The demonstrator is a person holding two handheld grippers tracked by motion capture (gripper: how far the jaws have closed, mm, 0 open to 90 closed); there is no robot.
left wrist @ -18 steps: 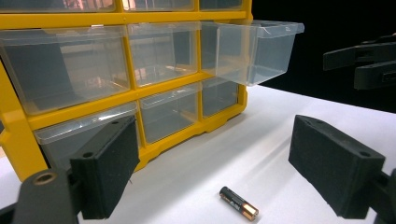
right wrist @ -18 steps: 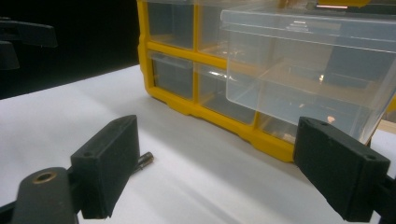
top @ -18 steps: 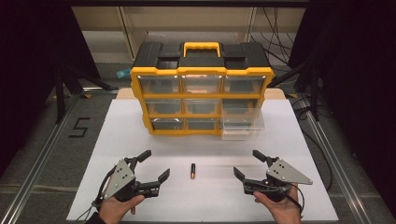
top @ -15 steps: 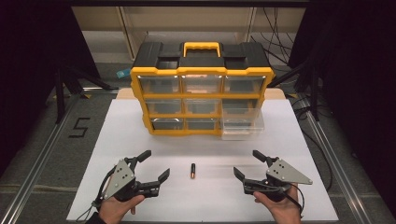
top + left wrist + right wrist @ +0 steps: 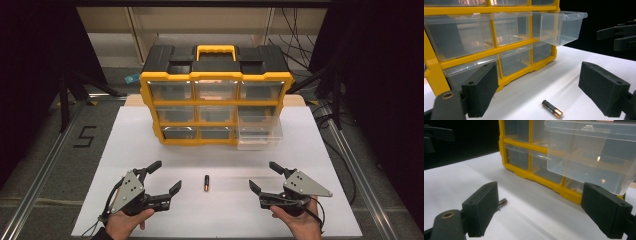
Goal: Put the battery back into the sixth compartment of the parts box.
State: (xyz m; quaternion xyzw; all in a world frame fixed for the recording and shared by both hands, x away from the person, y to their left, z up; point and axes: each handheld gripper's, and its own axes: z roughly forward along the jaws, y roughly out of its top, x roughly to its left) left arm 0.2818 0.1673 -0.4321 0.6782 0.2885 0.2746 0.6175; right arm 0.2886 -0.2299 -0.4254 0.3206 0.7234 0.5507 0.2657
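Battery waits between two spread grippers

The battery [image 5: 206, 183] lies near the desk's [image 5: 330, 165] front edge, between the left gripper [image 5: 161, 177] and the right gripper [image 5: 266, 177], both with fingers spread and empty. A careless pinch could roll it away from the open drawer [image 5: 259, 135].

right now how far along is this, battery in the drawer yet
Done: one clear drawer is pulled out of the yellow organizer. In hand: nothing; the left gripper and right gripper are open, flanking the battery on the table. Left: picking it up and, likely, dropping it in.
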